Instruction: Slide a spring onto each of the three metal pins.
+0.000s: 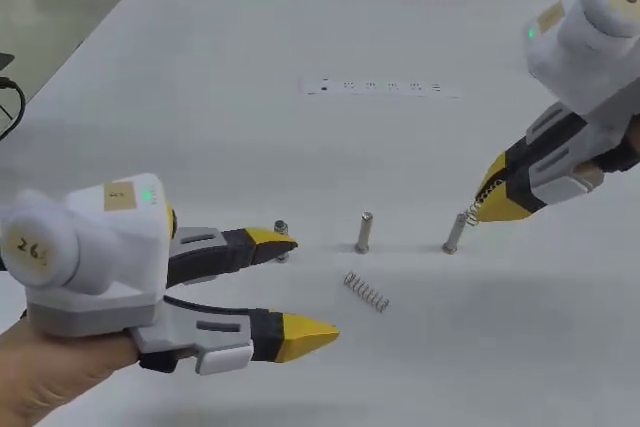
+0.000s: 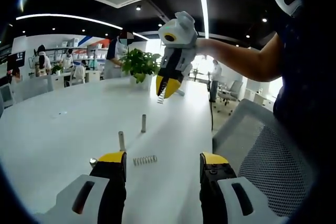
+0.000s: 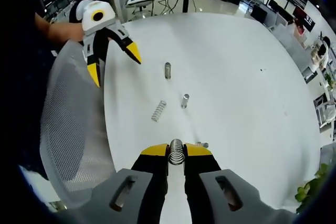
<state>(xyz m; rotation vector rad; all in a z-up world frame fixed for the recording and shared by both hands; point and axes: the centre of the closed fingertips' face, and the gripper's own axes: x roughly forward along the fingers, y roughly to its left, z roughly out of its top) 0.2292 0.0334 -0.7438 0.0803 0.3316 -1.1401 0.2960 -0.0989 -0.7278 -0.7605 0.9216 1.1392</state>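
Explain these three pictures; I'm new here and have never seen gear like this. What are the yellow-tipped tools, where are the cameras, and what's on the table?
No robot: a person holds a two-jaw gripper in each hand. The head view comes from a headset camera looking down on the table. Each round picture comes from a camera on one gripper, looking along its jaws. The left gripper is open, holding nothing. The right gripper is shut on a small spring, near the top of the nearest pin. A middle pin and third pin stand beside it; a loose spring lies by the middle pin.
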